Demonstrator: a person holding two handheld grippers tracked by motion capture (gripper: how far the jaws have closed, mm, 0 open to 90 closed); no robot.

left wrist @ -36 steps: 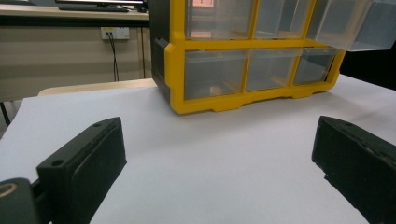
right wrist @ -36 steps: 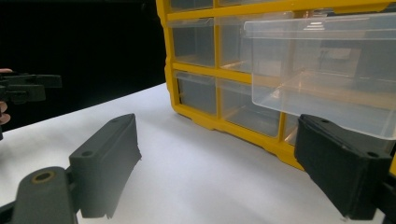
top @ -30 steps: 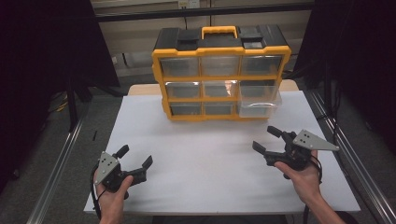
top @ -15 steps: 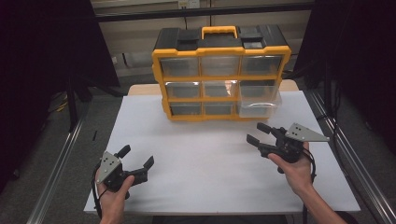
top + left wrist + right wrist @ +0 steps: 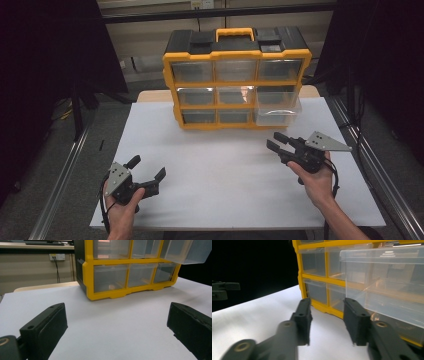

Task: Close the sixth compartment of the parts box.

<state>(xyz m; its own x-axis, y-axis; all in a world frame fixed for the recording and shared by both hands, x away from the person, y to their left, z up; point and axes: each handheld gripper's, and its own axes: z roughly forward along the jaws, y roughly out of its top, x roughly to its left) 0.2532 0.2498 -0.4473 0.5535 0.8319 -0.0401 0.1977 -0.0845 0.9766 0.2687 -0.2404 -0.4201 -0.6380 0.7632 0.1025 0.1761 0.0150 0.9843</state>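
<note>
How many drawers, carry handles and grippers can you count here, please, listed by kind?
Clear drawers in the yellow organiser: 9, one pulled out
Yellow carry handle: 1
Grippers: 2, left gripper and right gripper
Total: 12

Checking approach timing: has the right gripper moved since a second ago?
Yes. The right gripper has moved left and nearer the yellow organizer, its jaws closing with nothing between them.

White-topped table, yellow drawer organizer at its far edge
</note>
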